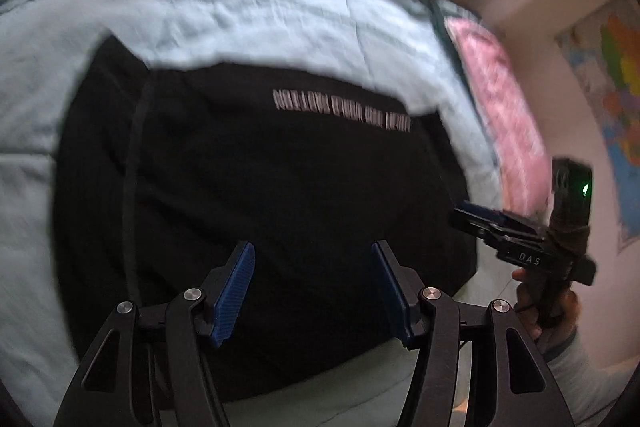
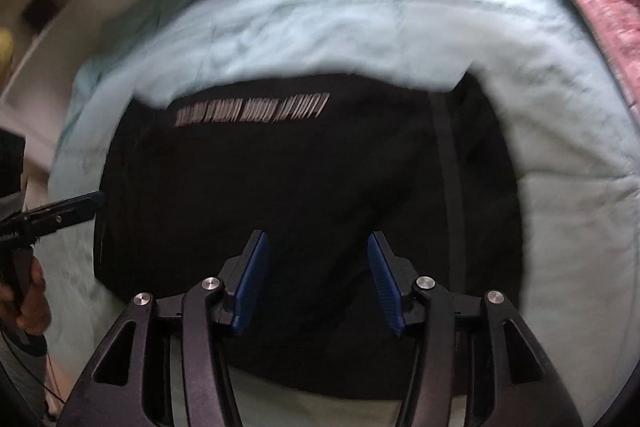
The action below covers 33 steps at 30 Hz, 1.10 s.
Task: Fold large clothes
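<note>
A black garment (image 1: pixel 280 195) with a line of pale printed lettering (image 1: pixel 340 111) lies folded flat on a light blue bed cover (image 1: pixel 240 11). It also shows in the right wrist view (image 2: pixel 304 195). My left gripper (image 1: pixel 312 255) hovers above its near part, open and empty. My right gripper (image 2: pixel 316 247) hovers above the garment too, open and empty. The right gripper also shows at the garment's right edge in the left wrist view (image 1: pixel 480 215). The left gripper shows at the garment's left edge in the right wrist view (image 2: pixel 80 205). Both views are blurred.
A pink pillow or blanket (image 1: pixel 504 115) lies along the right side of the bed, also in the right wrist view (image 2: pixel 600 7). A wall with a coloured map (image 1: pixel 616 99) stands to the right. The bed cover (image 2: pixel 360 19) surrounds the garment on all sides.
</note>
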Each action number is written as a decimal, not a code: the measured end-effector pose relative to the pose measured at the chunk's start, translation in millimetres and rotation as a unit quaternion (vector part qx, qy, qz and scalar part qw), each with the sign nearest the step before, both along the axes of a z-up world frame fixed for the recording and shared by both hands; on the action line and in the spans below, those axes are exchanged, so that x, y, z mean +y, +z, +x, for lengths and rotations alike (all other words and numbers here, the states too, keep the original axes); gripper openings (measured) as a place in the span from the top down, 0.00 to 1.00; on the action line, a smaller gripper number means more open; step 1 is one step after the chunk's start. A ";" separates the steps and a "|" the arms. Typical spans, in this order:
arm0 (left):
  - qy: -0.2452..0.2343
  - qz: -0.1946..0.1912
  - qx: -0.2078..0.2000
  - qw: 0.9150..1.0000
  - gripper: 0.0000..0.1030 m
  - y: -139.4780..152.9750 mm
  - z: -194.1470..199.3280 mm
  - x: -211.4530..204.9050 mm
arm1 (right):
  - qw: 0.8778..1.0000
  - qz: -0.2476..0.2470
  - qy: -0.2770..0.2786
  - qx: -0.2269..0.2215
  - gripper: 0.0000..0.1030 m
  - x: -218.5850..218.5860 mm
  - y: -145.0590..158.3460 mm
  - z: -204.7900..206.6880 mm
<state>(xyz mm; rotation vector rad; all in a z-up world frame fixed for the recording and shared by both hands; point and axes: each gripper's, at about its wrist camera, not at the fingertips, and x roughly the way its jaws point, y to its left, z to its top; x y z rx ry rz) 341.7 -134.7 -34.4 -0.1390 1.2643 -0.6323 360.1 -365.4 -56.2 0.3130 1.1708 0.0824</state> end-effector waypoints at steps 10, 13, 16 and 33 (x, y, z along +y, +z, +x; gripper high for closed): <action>0.044 0.083 0.035 0.995 0.38 -83.0 13.5 -26.9 | 0.997 -0.052 0.001 0.058 0.35 47.1 -75.6 18.4; 0.035 0.078 0.033 0.996 0.38 -67.0 12.2 -27.4 | 0.997 -0.030 -0.004 0.066 0.35 42.3 -66.0 17.4; 0.029 0.036 0.016 0.999 0.38 -34.1 16.1 -25.2 | 1.000 -0.006 0.001 0.026 0.35 35.8 -33.1 21.5; 0.043 0.088 0.032 0.995 0.37 -61.8 79.6 -57.9 | 0.998 -0.030 -0.015 0.044 0.29 24.6 -72.9 87.6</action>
